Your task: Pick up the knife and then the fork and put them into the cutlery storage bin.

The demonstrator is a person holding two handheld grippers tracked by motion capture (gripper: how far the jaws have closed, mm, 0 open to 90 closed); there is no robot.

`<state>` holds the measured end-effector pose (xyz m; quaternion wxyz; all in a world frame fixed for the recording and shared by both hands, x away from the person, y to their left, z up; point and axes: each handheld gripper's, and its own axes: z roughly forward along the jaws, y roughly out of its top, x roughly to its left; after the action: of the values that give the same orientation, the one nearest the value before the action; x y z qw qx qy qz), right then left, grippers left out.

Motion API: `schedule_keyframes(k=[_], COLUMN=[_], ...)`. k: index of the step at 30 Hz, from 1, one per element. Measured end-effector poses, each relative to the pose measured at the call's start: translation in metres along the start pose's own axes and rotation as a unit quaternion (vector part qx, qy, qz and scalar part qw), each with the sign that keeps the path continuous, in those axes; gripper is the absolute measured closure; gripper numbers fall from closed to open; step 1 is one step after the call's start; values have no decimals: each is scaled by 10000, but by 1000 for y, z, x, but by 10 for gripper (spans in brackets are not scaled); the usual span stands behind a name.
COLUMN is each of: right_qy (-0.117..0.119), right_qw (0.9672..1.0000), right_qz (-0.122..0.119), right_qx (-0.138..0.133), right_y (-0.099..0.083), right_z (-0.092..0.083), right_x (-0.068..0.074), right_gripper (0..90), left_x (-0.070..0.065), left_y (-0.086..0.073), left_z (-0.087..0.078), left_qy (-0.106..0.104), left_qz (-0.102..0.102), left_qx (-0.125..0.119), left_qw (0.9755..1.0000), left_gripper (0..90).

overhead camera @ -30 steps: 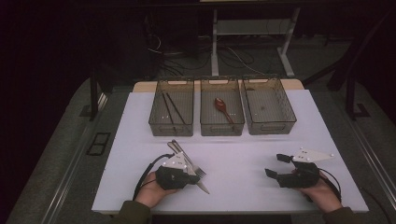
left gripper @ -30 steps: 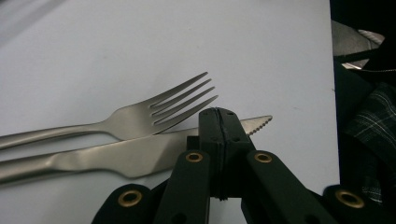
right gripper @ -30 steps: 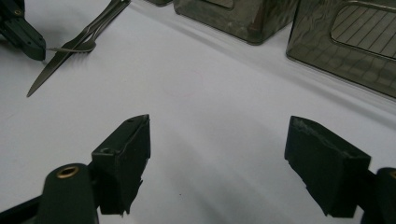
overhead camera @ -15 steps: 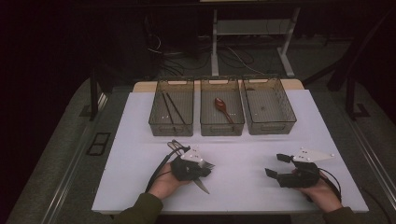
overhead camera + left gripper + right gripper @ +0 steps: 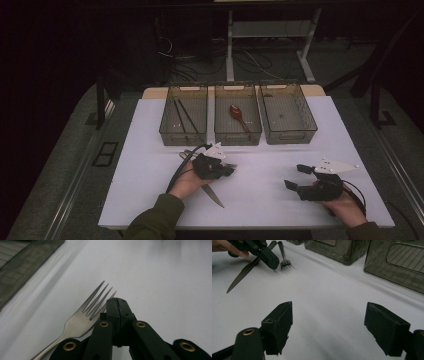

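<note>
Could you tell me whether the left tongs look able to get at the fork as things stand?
Probably yes: the left tongs hang right beside the fork on the bare white table, nothing between, but their jaws are shut and must open first.

We see the left gripper (image 5: 226,169) over the white table (image 5: 150,150), a knife (image 5: 214,195) just behind it; three bins (image 5: 238,137) stand ahead; the right gripper (image 5: 295,178) rests well apart.

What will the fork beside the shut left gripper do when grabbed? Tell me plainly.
The fork looks like polished metal, so probably stiff and slippery between jaws. It lies flat on the white table, so it likely slides rather than rolls.
</note>
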<state>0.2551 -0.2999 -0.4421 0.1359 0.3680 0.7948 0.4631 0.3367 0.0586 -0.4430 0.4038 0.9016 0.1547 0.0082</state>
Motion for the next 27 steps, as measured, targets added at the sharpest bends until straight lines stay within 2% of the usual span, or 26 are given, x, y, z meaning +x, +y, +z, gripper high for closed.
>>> schedule_keyframes(k=[4, 8, 14, 21, 24, 26, 27], right_qy=[4, 11, 17, 50, 60, 66, 69], right_qw=[10000, 10000, 10000, 10000, 10000, 10000, 10000], right_qz=[0, 16, 9, 33, 27, 26, 26], right_qx=[10, 2, 17, 26, 33, 33, 33], right_y=[0, 0, 0, -1, -1, -1, -1], right_z=[0, 0, 1, 1, 1, 1, 1], right_x=[0, 1, 0, -2, -2, -2, -2], right_gripper=[220, 220, 220, 220, 220, 220, 220], left_x=[3, 13, 36, 53, 55, 55, 54], left_y=[2, 1, -3, -12, -13, -14, -14], left_z=[-15, -31, -41, -31, -25, -21, -20], left_qy=[145, 442, 653, 431, 290, 260, 254], left_qz=[3, 5, 27, 113, 187, 324, 328], left_qx=[-112, -142, 24, 270, 361, 478, 447], left_qw=[9998, 9989, 9979, 9986, 9988, 9980, 9981], left_gripper=[844, 745, 642, 593, 600, 630, 636])
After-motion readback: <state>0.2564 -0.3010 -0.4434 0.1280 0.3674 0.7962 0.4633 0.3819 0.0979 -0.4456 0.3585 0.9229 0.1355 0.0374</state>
